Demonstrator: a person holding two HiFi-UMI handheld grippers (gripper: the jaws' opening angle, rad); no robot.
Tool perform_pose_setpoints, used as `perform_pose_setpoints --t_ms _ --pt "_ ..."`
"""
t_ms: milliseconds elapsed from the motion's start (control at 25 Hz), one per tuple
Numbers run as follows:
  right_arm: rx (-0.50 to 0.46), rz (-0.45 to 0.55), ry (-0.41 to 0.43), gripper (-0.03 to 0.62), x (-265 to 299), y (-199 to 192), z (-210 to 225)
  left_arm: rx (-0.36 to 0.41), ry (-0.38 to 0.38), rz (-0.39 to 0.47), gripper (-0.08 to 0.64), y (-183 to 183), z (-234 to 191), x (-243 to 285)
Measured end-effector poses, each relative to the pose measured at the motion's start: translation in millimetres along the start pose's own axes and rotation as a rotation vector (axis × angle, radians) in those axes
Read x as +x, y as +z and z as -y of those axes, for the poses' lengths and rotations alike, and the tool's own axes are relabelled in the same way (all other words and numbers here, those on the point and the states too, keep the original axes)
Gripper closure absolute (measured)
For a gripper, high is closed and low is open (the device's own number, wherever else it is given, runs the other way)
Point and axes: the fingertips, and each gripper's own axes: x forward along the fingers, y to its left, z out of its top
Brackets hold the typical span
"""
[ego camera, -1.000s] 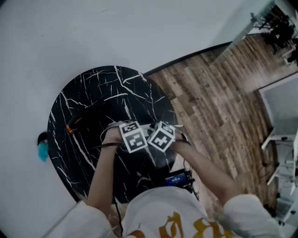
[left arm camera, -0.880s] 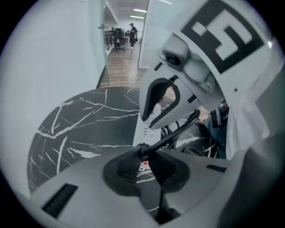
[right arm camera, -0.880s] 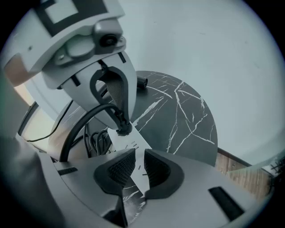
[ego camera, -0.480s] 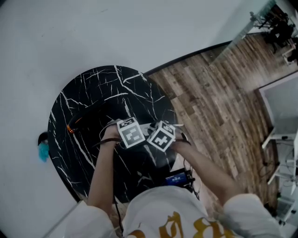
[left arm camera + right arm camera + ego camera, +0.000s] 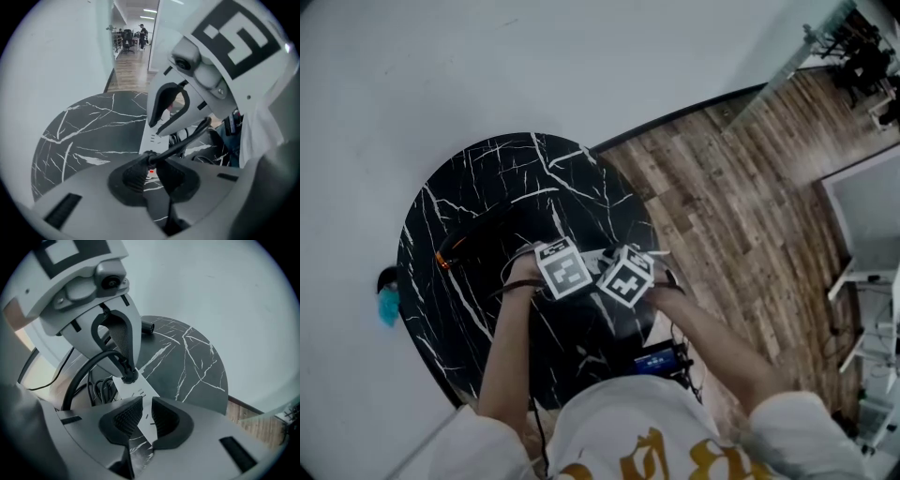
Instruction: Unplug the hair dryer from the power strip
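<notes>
Only the gripper views show jaws, left gripper (image 5: 152,177) clamps black plug (image 5: 129,376), right gripper (image 5: 146,419) clamps white power strip (image 5: 137,392), strip running left-right between grippers.

- Grey moulded bodies are seen on left tongs (image 5: 151,174) and right tongs (image 5: 143,420), fitted with black ribbed pads (image 5: 123,417).
- White cubes (image 5: 562,271) printed with black square markers are mounted on both.
- A white top (image 5: 619,417) with yellow print is worn, sleeves (image 5: 459,441) white.

Obscured items, head view
Power strip (image 5: 149,136) lay hidden beneath the marker cubes (image 5: 564,272) at centre; teal object (image 5: 386,305) at left edge was too small to identify.
</notes>
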Motion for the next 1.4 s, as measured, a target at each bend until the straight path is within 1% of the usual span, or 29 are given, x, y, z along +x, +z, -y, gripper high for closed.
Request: perform_pose_setpoints --t_ms 120,200,360,400,440,480,520,560,600,640,720,760,840,880,960,1040,1080,1120,1160,1280,1320,1400 --pt "-0.005 -0.001 -0.006 0.528 0 0 1 -0.04 -0.055 0.068 0.508 4 -12 -7" --pt "-0.003 0.0 -0.005 0.528 0 -1 1 -0.034 -0.057 0.084 0.506 8 -11 -8" --pt "0.006 0.01 -0.003 0.528 0 0 1 0.009 0.008 -0.011 0.509 2 4 0" --pt "0.007 0.008 -0.001 0.528 1 1 1 0.006 0.018 -0.009 0.511 2 1 -1" --pt "0.007 0.006 0.001 0.529 1 1 1 -0.005 0.02 0.012 0.511 3 -6 -4" --pt "0.008 0.004 0.002 0.529 1 1 1 -0.021 0.013 0.041 0.51 6 -14 -8" --pt "0.01 0.003 0.002 0.529 0 0 1 -0.044 -0.016 0.065 0.509 6 -18 -10" --pt "0.013 0.004 0.0 0.529 0 0 1 -0.069 -0.061 0.077 0.508 5 -17 -10" --pt "0.014 0.007 -0.003 0.529 0 0 1 -0.08 -0.092 0.074 0.505 3 -14 -9" --pt "0.015 0.008 -0.004 0.529 0 0 1 -0.066 -0.094 0.067 0.505 3 -11 -9" --pt "0.017 0.006 -0.002 0.529 0 1 1 0.005 -0.04 0.063 0.511 10 -5 -8" --pt "0.019 0.005 -0.001 0.529 0 0 1 0.027 -0.006 0.048 0.511 10 -2 -6" --pt "0.021 0.006 0.002 0.53 0 0 1 0.037 0.044 0.019 0.511 7 -1 -4" --pt "0.019 0.007 0.001 0.53 0 1 1 0.035 0.052 0.019 0.511 7 -4 -5" --pt "0.017 0.006 -0.004 0.53 -1 0 1 0.007 0.031 0.035 0.511 5 -15 -9" --pt "0.019 0.006 -0.005 0.531 0 -1 1 -0.053 -0.048 0.068 0.509 1 -17 -10" --pt "0.018 0.008 -0.004 0.531 0 -1 0 -0.07 -0.078 0.09 0.506 3 -14 -10" --pt "0.017 0.008 -0.004 0.531 1 0 0 -0.063 -0.077 0.103 0.508 6 -12 -10" --pt "0.018 0.008 -0.003 0.531 0 1 1 -0.04 -0.055 0.096 0.508 9 -9 -9" --pt "0.025 0.007 0.002 0.531 0 0 1 0.035 0.031 0.013 0.511 5 -1 -6" --pt "0.023 0.008 0.001 0.531 0 0 1 0.038 0.043 0.005 0.511 4 -2 -5" --pt "0.016 0.009 -0.006 0.531 -1 0 1 0.028 0.042 0.034 0.511 6 -15 -10"
